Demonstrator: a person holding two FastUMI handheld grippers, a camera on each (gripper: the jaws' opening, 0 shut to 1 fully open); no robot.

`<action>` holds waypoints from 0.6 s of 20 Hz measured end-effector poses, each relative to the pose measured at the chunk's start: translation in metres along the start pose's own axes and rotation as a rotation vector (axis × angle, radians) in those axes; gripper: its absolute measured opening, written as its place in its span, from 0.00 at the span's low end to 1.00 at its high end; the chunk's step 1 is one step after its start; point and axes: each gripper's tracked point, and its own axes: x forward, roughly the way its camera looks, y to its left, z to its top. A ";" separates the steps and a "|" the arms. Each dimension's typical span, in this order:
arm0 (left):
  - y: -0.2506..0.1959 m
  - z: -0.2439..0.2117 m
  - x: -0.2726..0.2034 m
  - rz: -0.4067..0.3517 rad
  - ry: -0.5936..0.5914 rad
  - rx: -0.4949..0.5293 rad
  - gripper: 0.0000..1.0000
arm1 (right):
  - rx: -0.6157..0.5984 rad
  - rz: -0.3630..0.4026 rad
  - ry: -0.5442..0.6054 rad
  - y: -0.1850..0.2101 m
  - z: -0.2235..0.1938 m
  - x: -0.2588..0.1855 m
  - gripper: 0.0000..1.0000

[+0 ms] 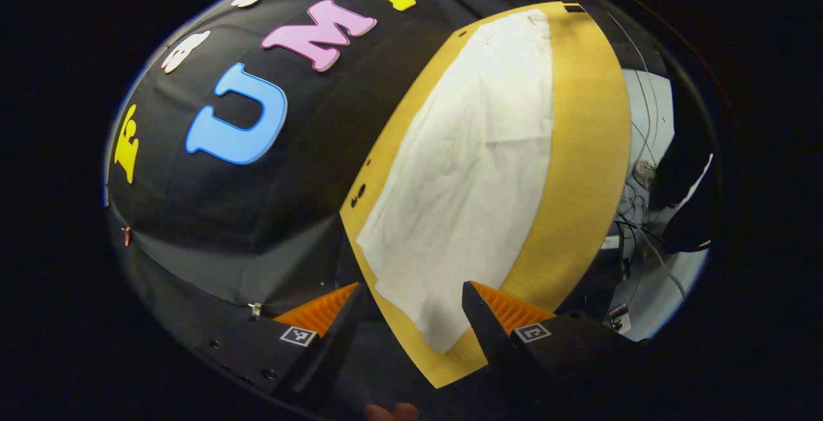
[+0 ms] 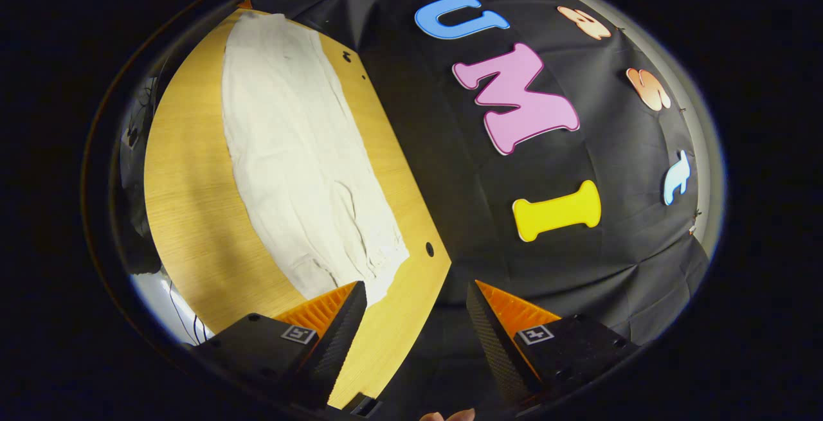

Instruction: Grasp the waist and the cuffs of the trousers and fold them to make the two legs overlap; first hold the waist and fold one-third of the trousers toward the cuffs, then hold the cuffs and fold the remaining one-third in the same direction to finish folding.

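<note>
The white trousers (image 1: pixel 469 170) lie flat on the wooden table (image 1: pixel 578 170) as one long strip. In the left gripper view, one end of the strip reaches toward me near the table's corner. My left gripper (image 1: pixel 415 318) hovers above that end, open, with nothing between its fingers. In the right gripper view the trousers (image 2: pixel 289 151) run away from me, and their near end is gathered and wrinkled. My right gripper (image 2: pixel 415 318) hangs open above the table's (image 2: pixel 193 215) near corner, just past that wrinkled end, touching no cloth.
The black cloth wall (image 1: pixel 270 202) stands close along one long side of the table. Small dark holes (image 2: pixel 429 250) mark the tabletop near that side. Off the other long side, cables (image 1: pixel 636 215) lie on a pale floor. Bare wood borders the trousers on both sides.
</note>
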 end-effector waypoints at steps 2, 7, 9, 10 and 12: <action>-0.010 -0.020 0.004 -0.052 0.043 0.040 0.96 | -0.032 0.041 0.011 0.011 -0.014 0.006 0.97; -0.022 -0.056 0.026 -0.161 0.116 0.160 0.96 | -0.115 0.124 0.050 0.040 -0.052 0.019 0.97; -0.023 -0.055 0.032 -0.177 0.105 0.223 0.95 | -0.137 0.150 0.062 0.049 -0.061 0.023 0.97; -0.018 -0.056 0.036 -0.174 0.108 0.247 0.95 | -0.145 0.163 0.067 0.053 -0.066 0.024 0.97; -0.009 -0.064 0.054 -0.160 0.132 0.288 0.94 | -0.157 0.191 0.076 0.067 -0.075 0.031 0.97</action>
